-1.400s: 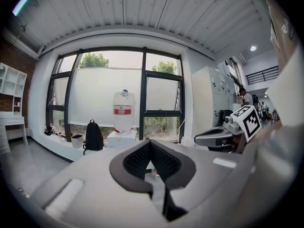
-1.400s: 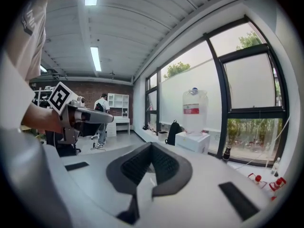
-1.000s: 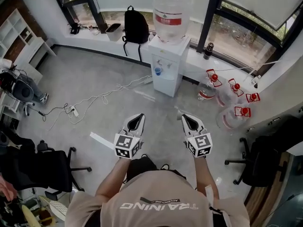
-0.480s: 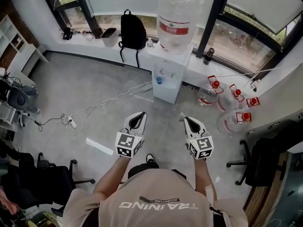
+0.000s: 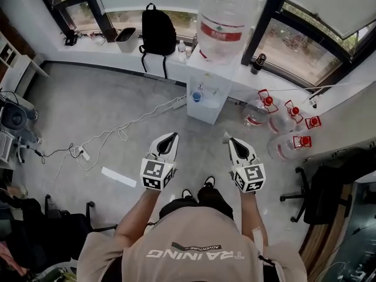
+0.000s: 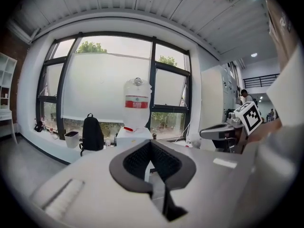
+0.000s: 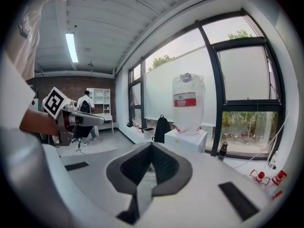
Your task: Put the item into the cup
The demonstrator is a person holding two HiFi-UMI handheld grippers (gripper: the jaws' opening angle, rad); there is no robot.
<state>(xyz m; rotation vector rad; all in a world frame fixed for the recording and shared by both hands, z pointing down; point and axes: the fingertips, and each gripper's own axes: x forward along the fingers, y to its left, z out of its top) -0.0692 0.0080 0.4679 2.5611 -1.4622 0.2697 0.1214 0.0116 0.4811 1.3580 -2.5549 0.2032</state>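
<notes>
Facing the dispenser point(image 5: 207, 93), the person held both tongs forward, likely just in transit: left tongs point(image 5: 170, 138) and right tongs point(image 5: 232, 142) were closed on nothing. A blue cup point(image 5: 196, 96) (apparently) sat at its taps; no item showed.

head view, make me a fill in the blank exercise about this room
The backpack is ____ in colour.
The small cup on the water dispenser is ____.
The left gripper and right gripper both have their jaws ____, holding nothing.
The spare bottles on the floor have ____ handles.
Missing words: black; blue; shut; red.
</notes>
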